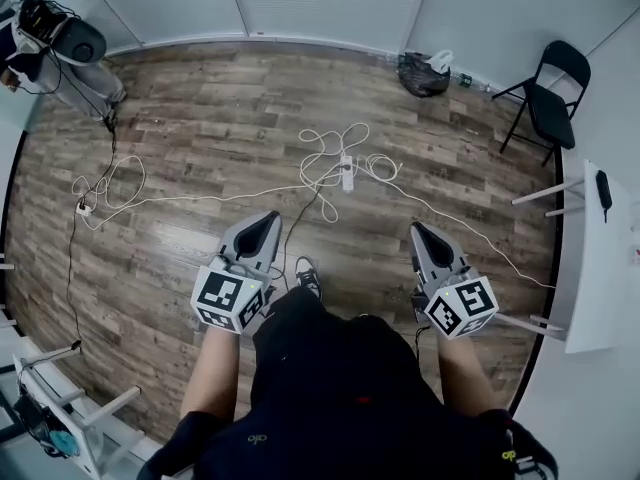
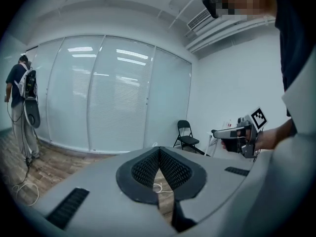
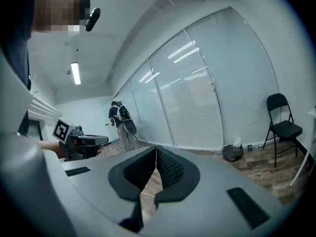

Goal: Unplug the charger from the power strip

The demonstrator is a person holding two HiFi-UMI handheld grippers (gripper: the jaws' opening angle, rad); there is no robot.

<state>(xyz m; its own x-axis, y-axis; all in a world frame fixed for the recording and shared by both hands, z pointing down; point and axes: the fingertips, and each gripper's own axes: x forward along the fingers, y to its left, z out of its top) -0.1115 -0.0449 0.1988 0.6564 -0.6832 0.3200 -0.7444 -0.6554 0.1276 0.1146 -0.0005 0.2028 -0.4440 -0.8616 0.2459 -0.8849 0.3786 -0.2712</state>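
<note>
Nearest the head camera, the person's dark shirt (image 1: 340,398), with a forearm reaching out on either side.

Left gripper (image 1: 268,218) and right gripper (image 1: 418,230): each has its jaws together at the tips. Neither holds or touches anything, and both hang well short of the power strip (image 1: 347,172).

Power strip: on the wood floor (image 1: 180,128), straight ahead between the two grippers. The charger cannot be told apart from the strip at this range.

White cord (image 1: 330,140): looped around the strip. A black cord (image 1: 298,223) runs from the strip back toward the person's shoe (image 1: 307,273).

Likely risks:
- A step forward could snag either cord and drag the strip.
- Pulling the plug without pinning the strip would lift both together.
- Jaws left together would only push the plug.
</note>
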